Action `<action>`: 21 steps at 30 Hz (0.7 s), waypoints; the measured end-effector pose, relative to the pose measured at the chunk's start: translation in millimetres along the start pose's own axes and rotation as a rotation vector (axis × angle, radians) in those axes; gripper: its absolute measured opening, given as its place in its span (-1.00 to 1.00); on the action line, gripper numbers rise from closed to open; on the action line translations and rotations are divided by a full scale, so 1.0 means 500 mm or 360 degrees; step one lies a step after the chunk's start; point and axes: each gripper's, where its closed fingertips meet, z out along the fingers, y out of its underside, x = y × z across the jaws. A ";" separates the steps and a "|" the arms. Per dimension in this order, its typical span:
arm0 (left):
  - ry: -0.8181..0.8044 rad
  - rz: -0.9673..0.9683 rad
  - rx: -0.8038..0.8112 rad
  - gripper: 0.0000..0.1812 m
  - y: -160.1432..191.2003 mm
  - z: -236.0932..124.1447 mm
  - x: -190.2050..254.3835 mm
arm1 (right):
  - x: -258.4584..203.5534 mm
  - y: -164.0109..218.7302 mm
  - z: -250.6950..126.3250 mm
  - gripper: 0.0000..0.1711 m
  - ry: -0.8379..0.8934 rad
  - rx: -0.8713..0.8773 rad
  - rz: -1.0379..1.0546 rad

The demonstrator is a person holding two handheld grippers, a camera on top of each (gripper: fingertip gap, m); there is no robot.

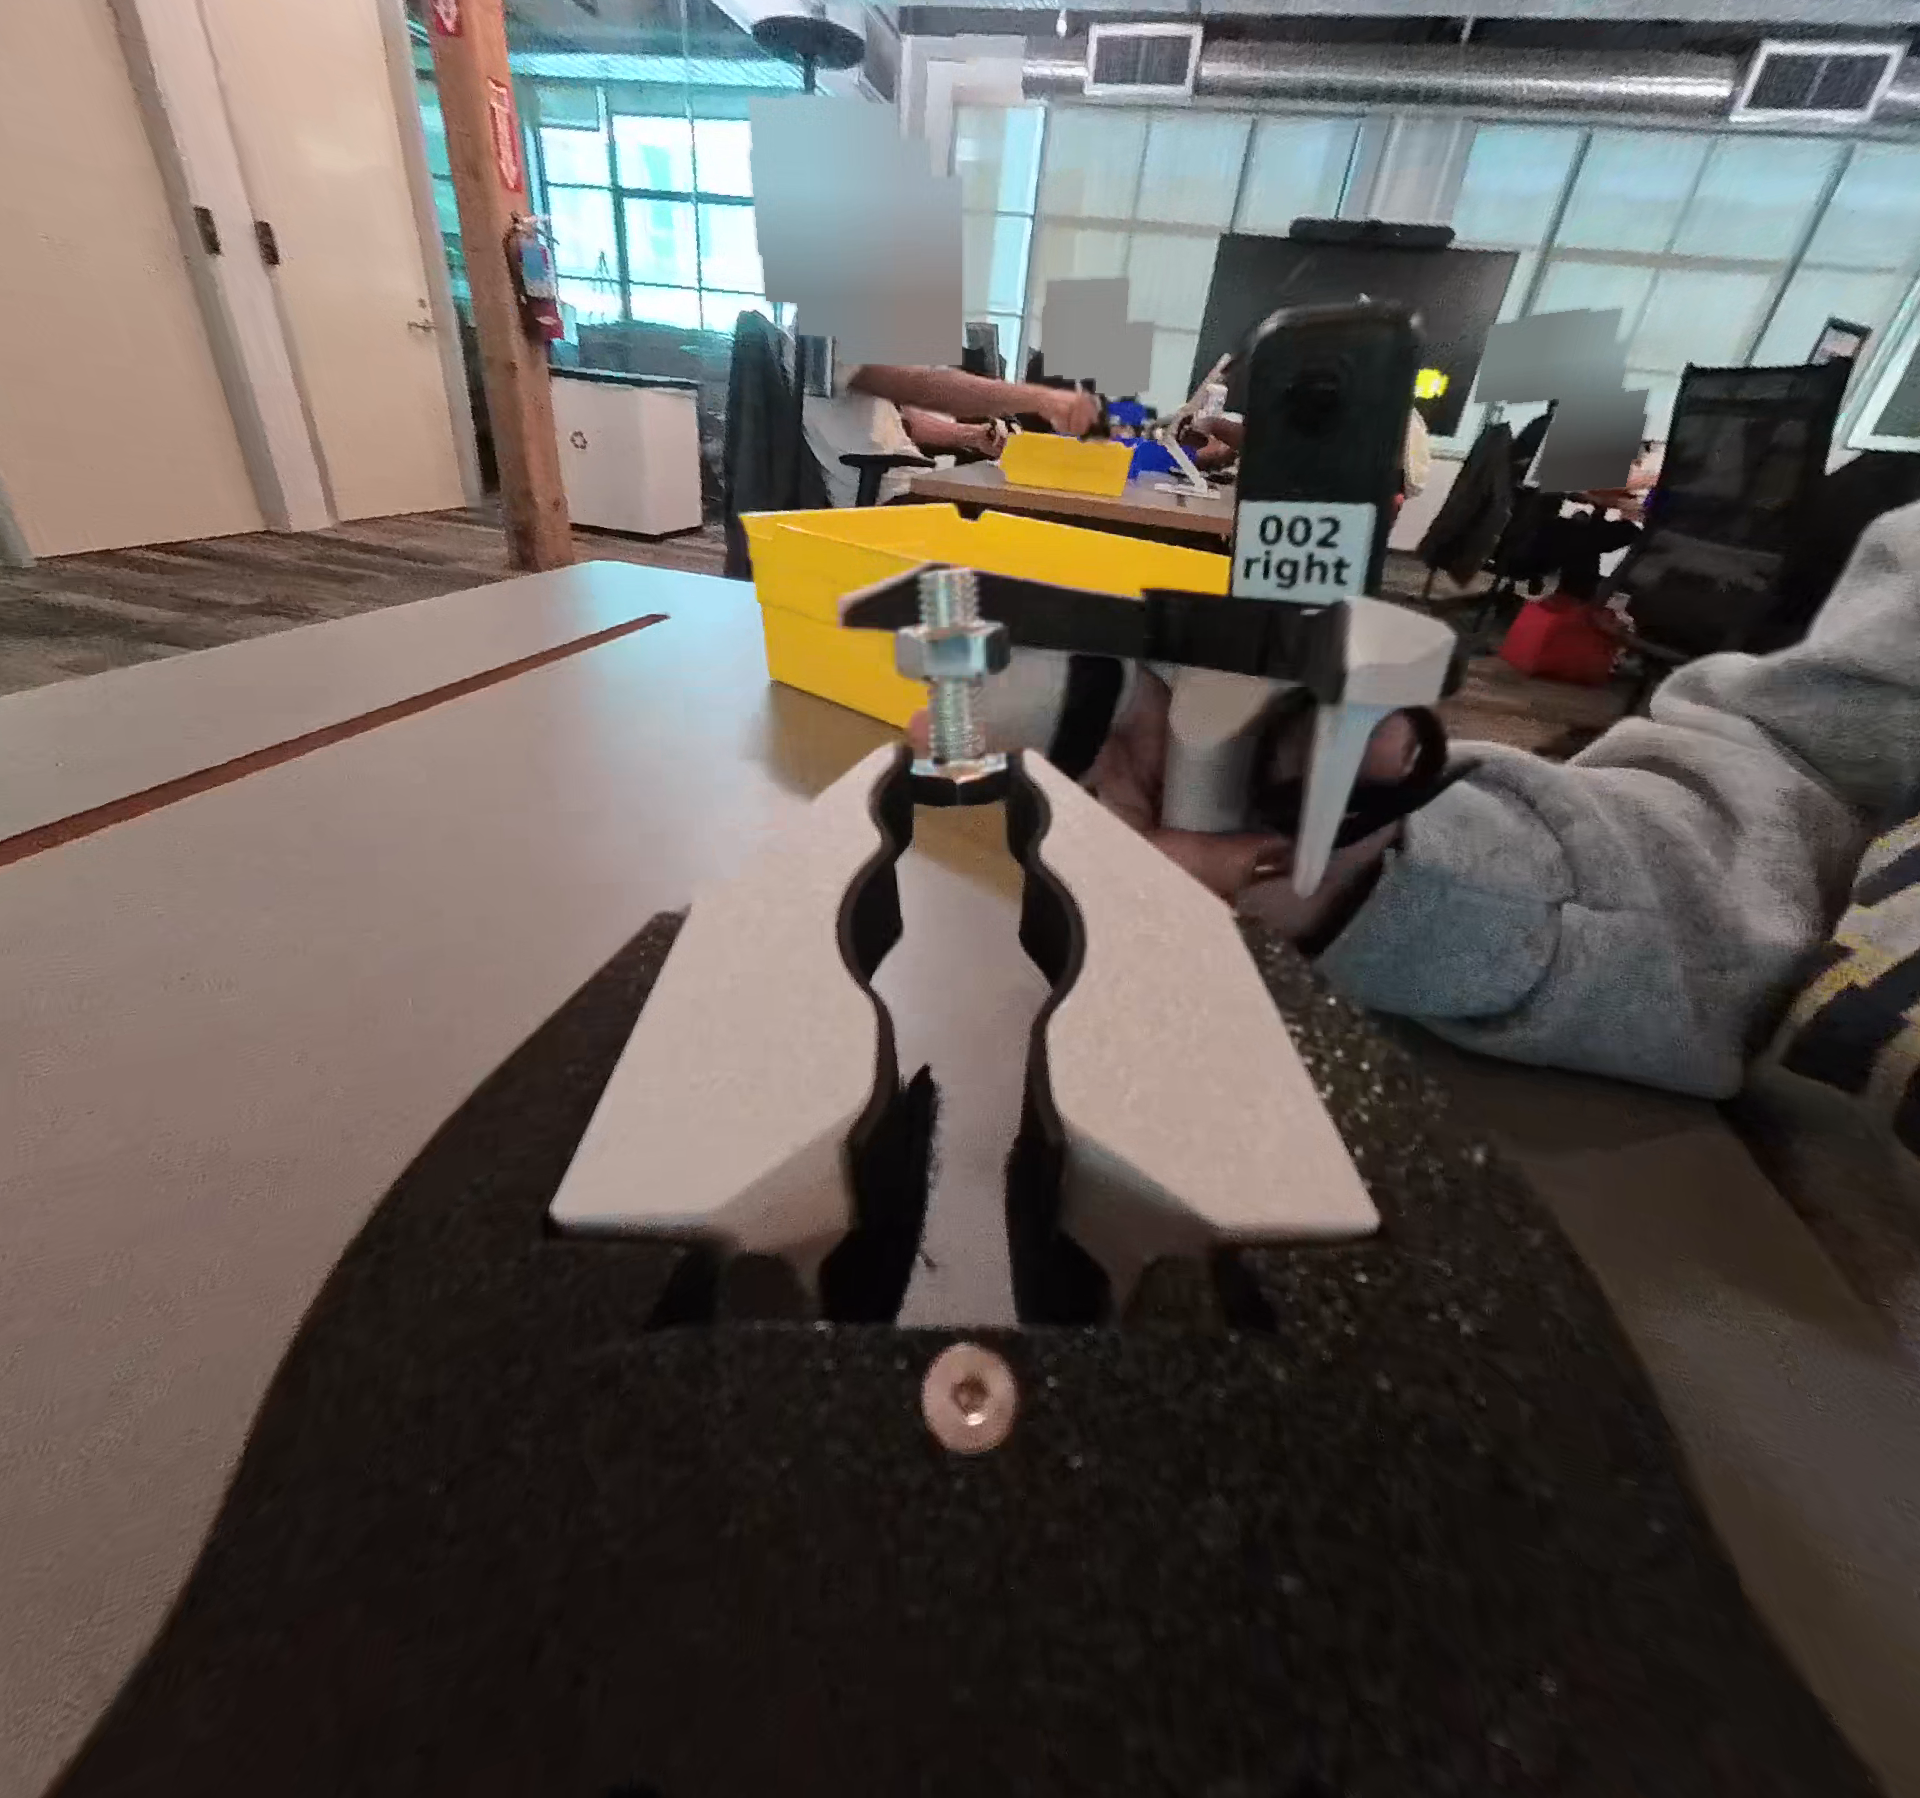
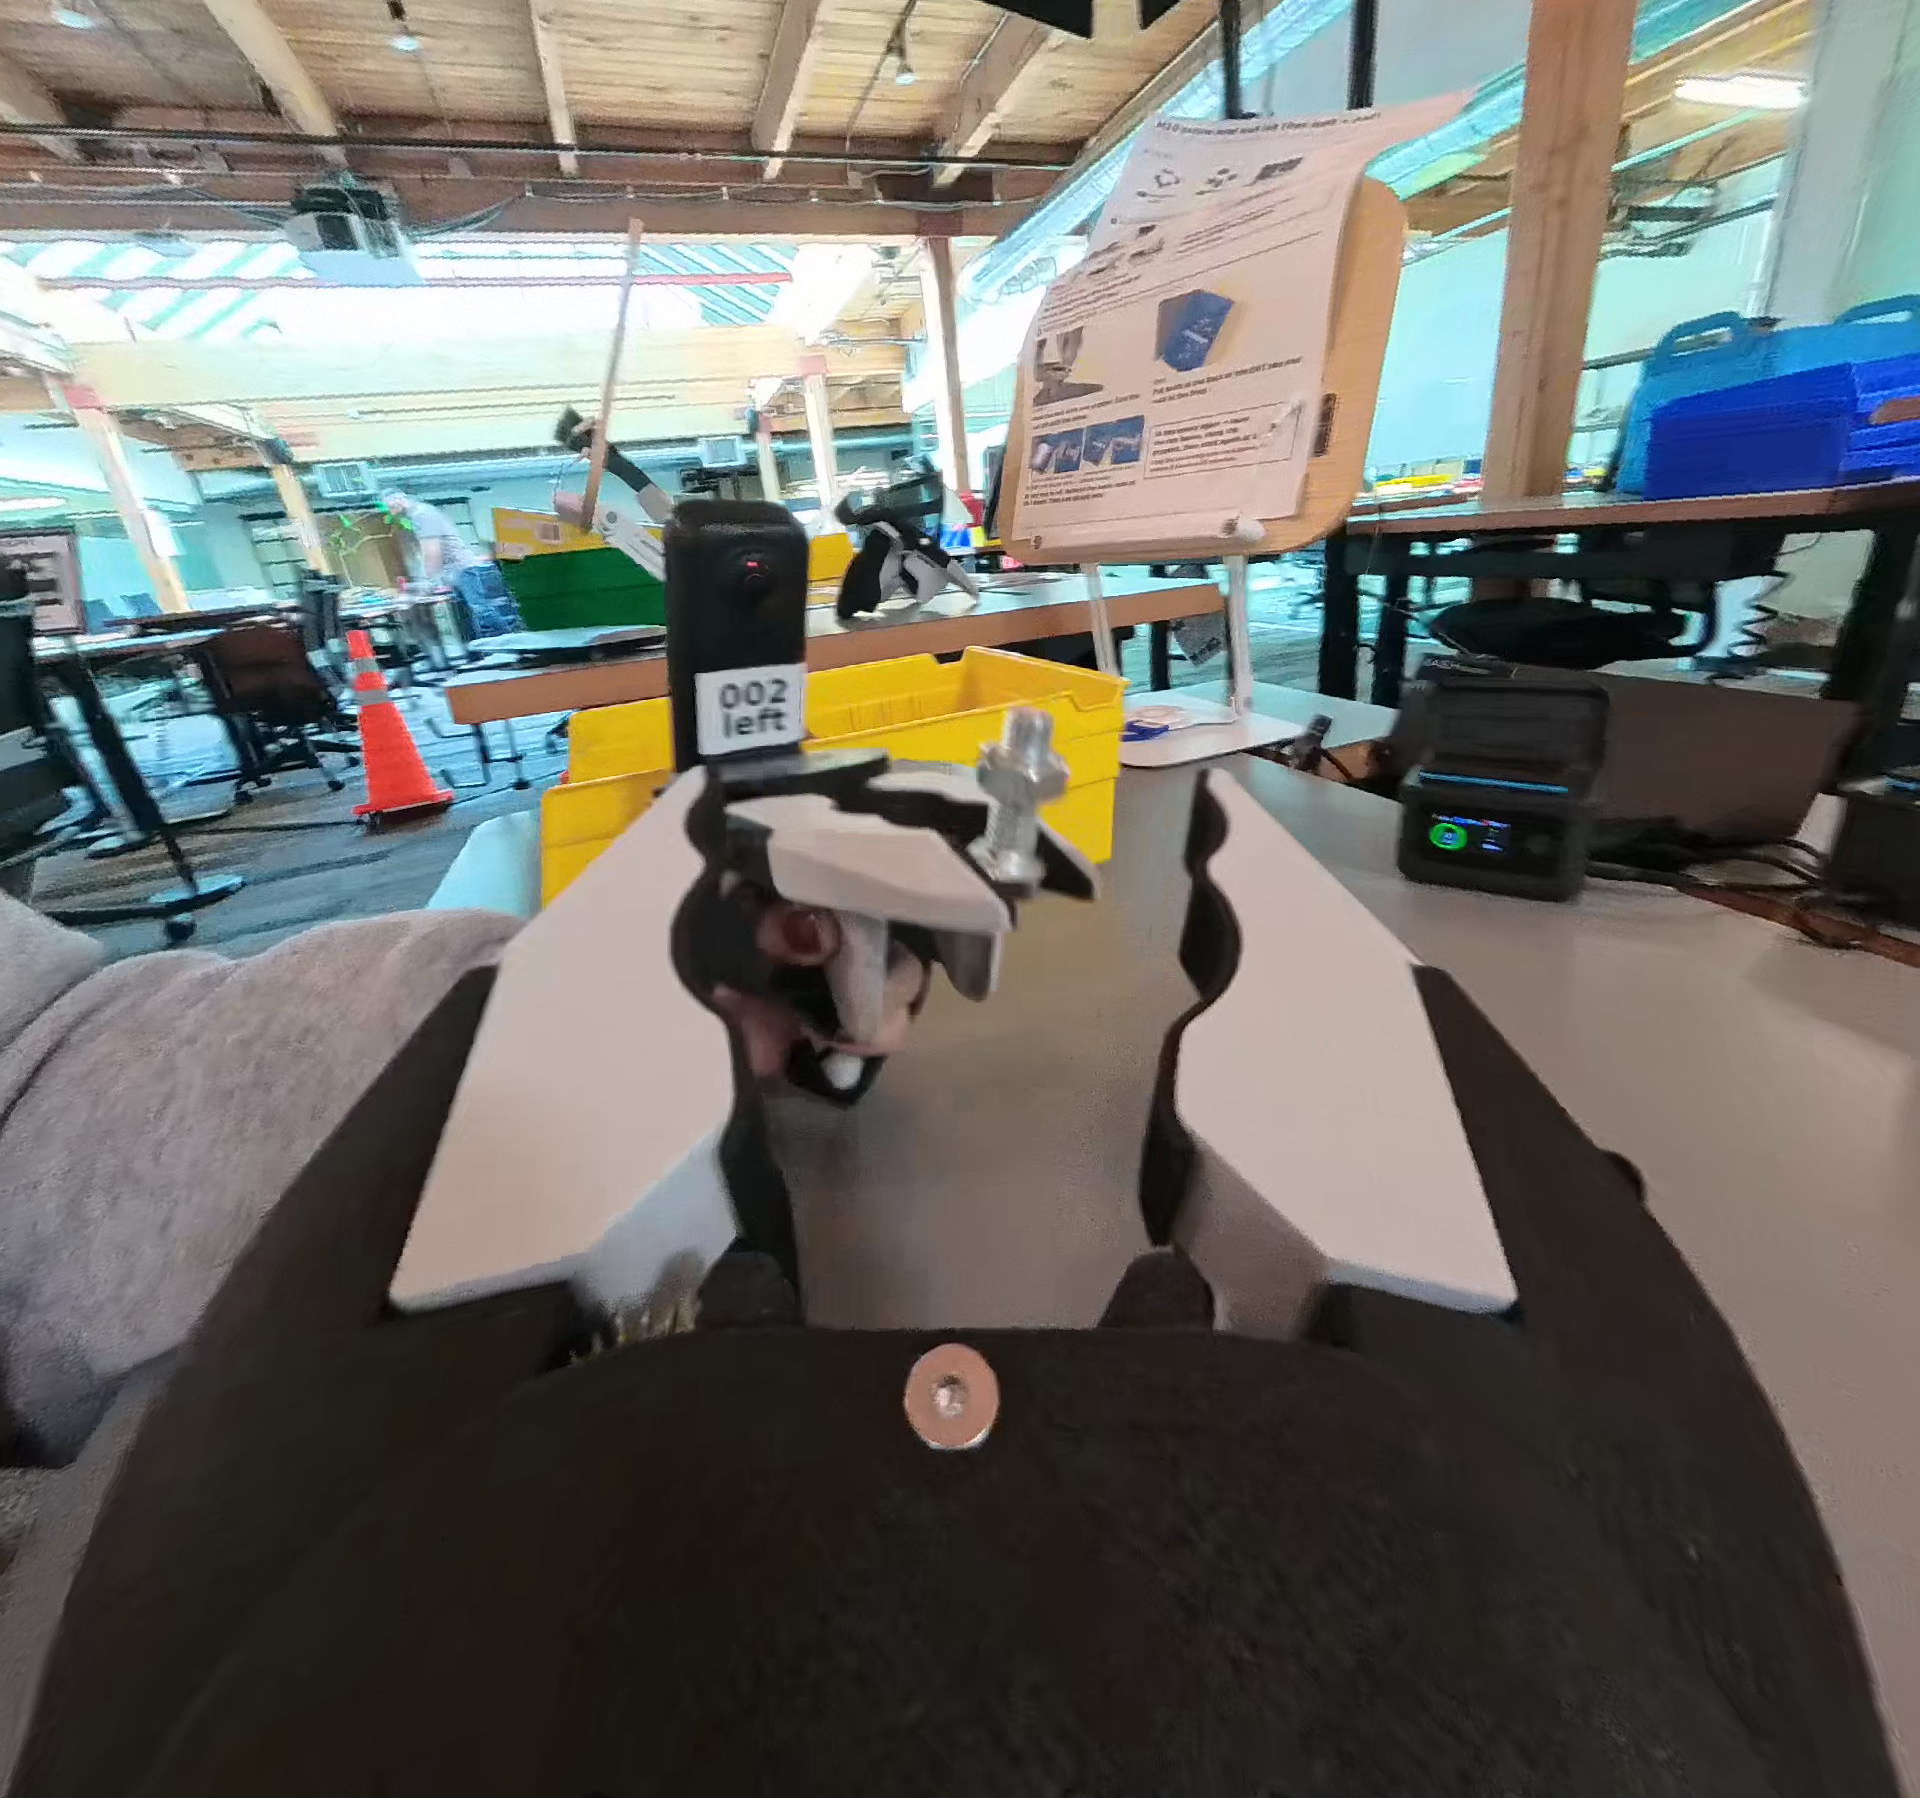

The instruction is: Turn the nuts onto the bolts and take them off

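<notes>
A silver bolt (image 1: 951,725) stands upright with its head clamped between my left gripper's (image 1: 958,784) white fingertips. A hex nut (image 1: 951,652) sits partway down its thread. My right gripper reaches in from the right, and its black-edged fingers (image 1: 1049,618) are level with the nut. In the right wrist view my right gripper (image 2: 948,790) is wide open. The bolt (image 2: 1013,829) and nut (image 2: 1020,774), held tilted by the left gripper (image 2: 1023,870), lie between its fingertips without touching either.
A stack of yellow bins (image 1: 821,652) (image 2: 935,699) stands just behind the bolt on the grey table (image 1: 312,865). A black device with a lit screen (image 2: 1496,813) and a sheet on a stand (image 2: 1195,346) are at the right. A grey sleeve (image 1: 1662,865) rests on the table. Both grippers' tips are close together, under 4 cm apart.
</notes>
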 end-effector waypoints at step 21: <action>0.0143 0.0015 -0.0112 -0.83 0.029 0.031 0.038 | -0.037 0.032 0.002 -0.11 -0.0186 -0.0162 -0.0028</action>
